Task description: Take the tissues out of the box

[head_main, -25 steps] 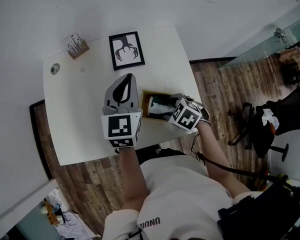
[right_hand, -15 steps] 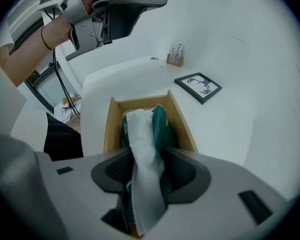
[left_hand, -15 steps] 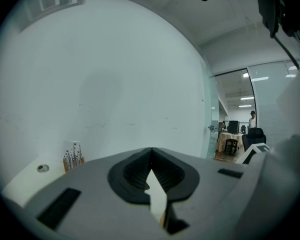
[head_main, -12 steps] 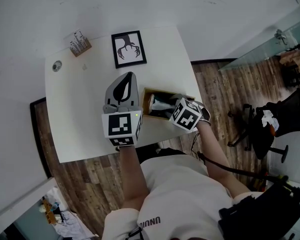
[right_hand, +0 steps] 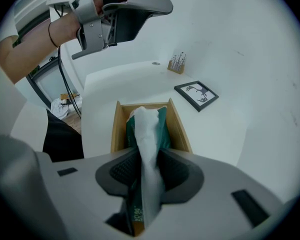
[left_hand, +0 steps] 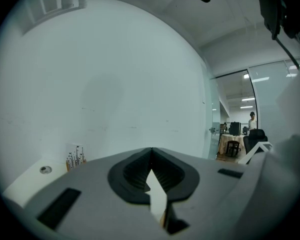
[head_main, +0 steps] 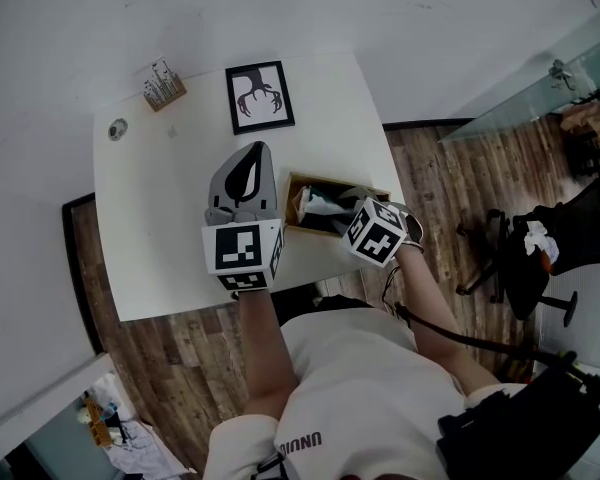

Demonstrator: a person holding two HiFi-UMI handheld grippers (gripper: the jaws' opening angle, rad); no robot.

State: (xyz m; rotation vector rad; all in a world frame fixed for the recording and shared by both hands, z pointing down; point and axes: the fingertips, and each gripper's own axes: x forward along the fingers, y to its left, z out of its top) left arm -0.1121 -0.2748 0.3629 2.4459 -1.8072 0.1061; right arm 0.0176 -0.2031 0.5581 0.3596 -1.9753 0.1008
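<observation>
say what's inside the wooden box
A green tissue pack with a white tissue standing out of it. The right hand-held gripper, jaws just closed further on that tissue, covers the near end of the box; its floor is hidden.

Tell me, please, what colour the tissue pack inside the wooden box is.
The pack is dark green; the right gripper view shows it best.
</observation>
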